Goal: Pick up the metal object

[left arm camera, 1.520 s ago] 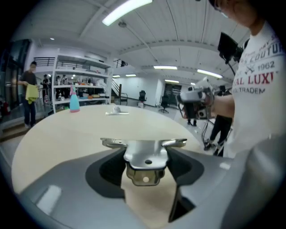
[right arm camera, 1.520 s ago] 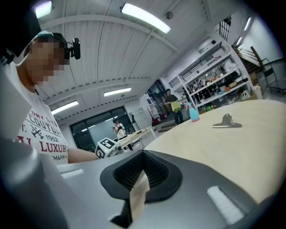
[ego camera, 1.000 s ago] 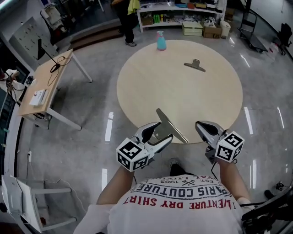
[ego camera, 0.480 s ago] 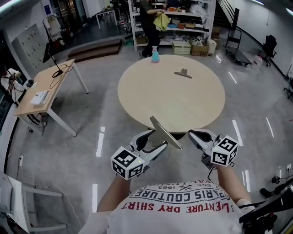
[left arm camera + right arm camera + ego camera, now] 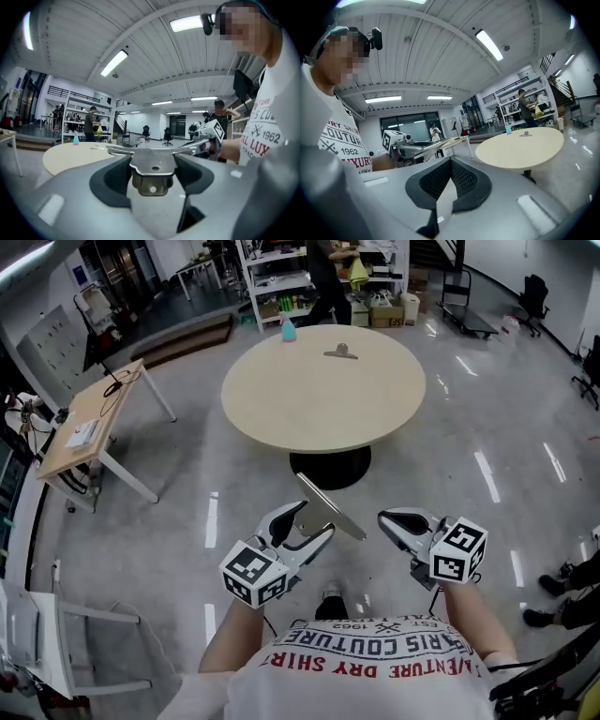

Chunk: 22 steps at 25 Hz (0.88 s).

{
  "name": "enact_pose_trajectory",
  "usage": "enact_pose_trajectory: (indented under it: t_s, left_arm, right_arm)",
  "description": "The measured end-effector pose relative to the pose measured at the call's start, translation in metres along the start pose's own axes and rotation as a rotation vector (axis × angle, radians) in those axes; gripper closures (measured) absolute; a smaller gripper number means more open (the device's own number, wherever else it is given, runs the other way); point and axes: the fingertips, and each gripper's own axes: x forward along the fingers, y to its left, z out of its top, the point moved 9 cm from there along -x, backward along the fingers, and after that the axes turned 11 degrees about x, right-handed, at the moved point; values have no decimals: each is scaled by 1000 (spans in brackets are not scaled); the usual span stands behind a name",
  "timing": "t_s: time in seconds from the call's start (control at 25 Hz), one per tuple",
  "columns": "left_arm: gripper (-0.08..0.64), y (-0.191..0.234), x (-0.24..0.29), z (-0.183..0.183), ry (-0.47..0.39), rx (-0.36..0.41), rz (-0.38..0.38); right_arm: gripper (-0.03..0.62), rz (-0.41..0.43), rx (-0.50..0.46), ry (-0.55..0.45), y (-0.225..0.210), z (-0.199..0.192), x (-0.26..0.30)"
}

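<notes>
My left gripper [image 5: 309,521] is shut on a flat grey metal object [image 5: 329,506], a plate with a folded bracket, held out over the floor in front of the person's chest. Seen from the left gripper view, the metal object [image 5: 152,165] spans both dark pads [image 5: 108,180] crosswise. To its right, my right gripper [image 5: 395,520] is shut with nothing in it; in the right gripper view its ribbed pads [image 5: 461,179] meet at their tips. A second metal object [image 5: 341,352], like a clip, lies near the far edge of the round table [image 5: 281,409].
A blue spray bottle [image 5: 289,329] stands at the table's far left edge. A small wooden desk [image 5: 89,423] stands to the left on the glossy floor. A person [image 5: 328,273] works at shelves [image 5: 281,268] behind the table. White frames [image 5: 56,652] stand at lower left.
The person has backed away from the round table, which now lies farther off. Both grippers hang over bare floor instead of the table edge. The left gripper still holds the metal object.
</notes>
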Motion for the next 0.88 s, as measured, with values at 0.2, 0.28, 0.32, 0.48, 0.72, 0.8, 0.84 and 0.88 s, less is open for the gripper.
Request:
enact_pose_trajectory:
  t_s: [0.2,0.28,0.32,0.48,0.72,0.8,0.84,0.88]
  left_arm:
    - [278,-106,-22,16,-22,-36,-30]
    - [278,-143,-34,26,-24,-15,-43]
    - [278,-158,-41,33,-23,-2,-48]
    - [278,-190,-64,52,-26,12,-42]
    - [278,-208,-84,48,-11,16,-8]
    - [278,-210,-88,48,-9,17,1]
    - [278,-210,-91,47,-7,15,4]
    - [278,-209,-93,46,-6,14,9]
  right_arm:
    - [598,-29,31,-44,52,-45,-93]
    - [597,-19,26,-43,73,-52,-117]
    - [597,-14,16,-42,84,-53,-126]
    - [597,-1,-26,-67,115,-47,-149]
    - [597,10,-21,-64,127,-64,-157]
    - [597,6,-27,-63,128,-61,-157]
    - [597,5,-32,-63,129,-61,-156]
    - [597,4,-37,-59,131,-61,-155]
